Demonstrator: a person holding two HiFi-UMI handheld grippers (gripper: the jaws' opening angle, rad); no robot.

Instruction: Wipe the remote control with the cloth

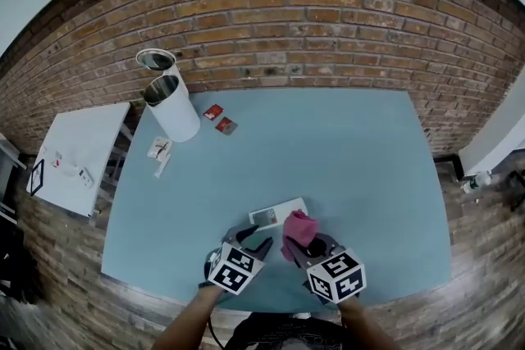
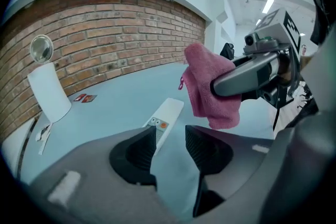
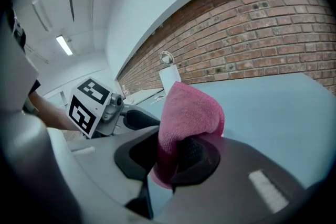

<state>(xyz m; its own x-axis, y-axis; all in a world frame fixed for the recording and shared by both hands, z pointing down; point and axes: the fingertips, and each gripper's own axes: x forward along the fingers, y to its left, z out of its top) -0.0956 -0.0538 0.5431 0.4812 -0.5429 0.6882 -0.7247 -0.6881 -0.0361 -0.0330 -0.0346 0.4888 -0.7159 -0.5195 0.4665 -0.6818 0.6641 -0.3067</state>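
A white remote control [image 1: 277,214] lies flat on the blue-grey table [image 1: 344,152], near its front edge. My left gripper [image 1: 250,244] stands open just in front of the remote's near end. In the left gripper view the remote [image 2: 167,113] lies just beyond the jaws [image 2: 170,131], and nothing is pinched between them. My right gripper [image 1: 305,246] is shut on a folded pink cloth [image 1: 299,228], which hangs just right of the remote. In the right gripper view the cloth [image 3: 189,110] stands up out of the jaws [image 3: 176,147]. The cloth [image 2: 207,86] is above the table, apart from the remote.
A white cylindrical bin [image 1: 174,109] with a round lid [image 1: 156,59] behind it stands at the far left of the table. Two red packets [image 1: 220,119] and paper scraps [image 1: 160,150] lie near it. A white side table [image 1: 78,156] is left; a brick wall [image 1: 328,20] behind.
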